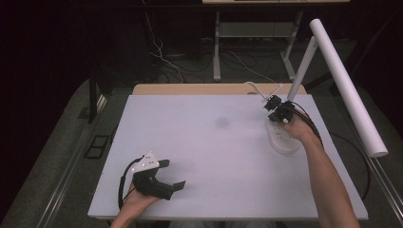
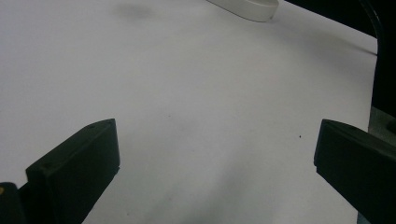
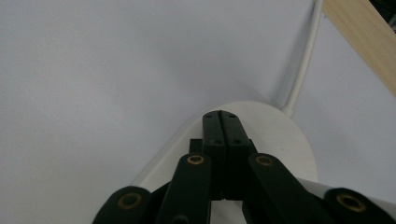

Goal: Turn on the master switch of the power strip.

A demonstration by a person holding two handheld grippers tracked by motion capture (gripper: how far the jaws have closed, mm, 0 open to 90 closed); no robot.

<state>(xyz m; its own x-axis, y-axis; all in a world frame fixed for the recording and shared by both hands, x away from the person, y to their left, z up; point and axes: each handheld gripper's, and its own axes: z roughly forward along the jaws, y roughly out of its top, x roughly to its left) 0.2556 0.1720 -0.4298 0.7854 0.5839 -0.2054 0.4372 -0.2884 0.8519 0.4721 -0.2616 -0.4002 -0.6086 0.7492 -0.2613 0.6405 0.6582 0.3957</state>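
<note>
The right gripper [image 1: 274, 106] sits at the far right of the white counter [image 1: 209, 156], its two black jaws pressed flat together with nothing between them. In the right gripper view [image 3: 221, 116] the clenched tips lie over the rounded far end of a white oval plastic power strip [image 3: 289, 140]; whether they touch its top I cannot tell. The strip runs back beneath this gripper toward the hand, and in the high view the white oval plastic power strip [image 1: 284, 138] lies under the right hand [image 1: 297, 126]. A thin white cord [image 3: 303, 65] leaves the strip's rounded end just ahead of the jaw tips and to their right, running away toward the counter's pale wooden edge [image 3: 362, 37].

The left gripper [image 1: 166, 175] rests near the counter's near edge, held in the left hand [image 1: 138, 199], well apart from the strip. Its jaws stand wide apart and released, with bare counter between them [image 2: 217, 154]. From this gripper, the end of the power strip [image 2: 247, 7] lies far ahead and slightly to the right.
</note>
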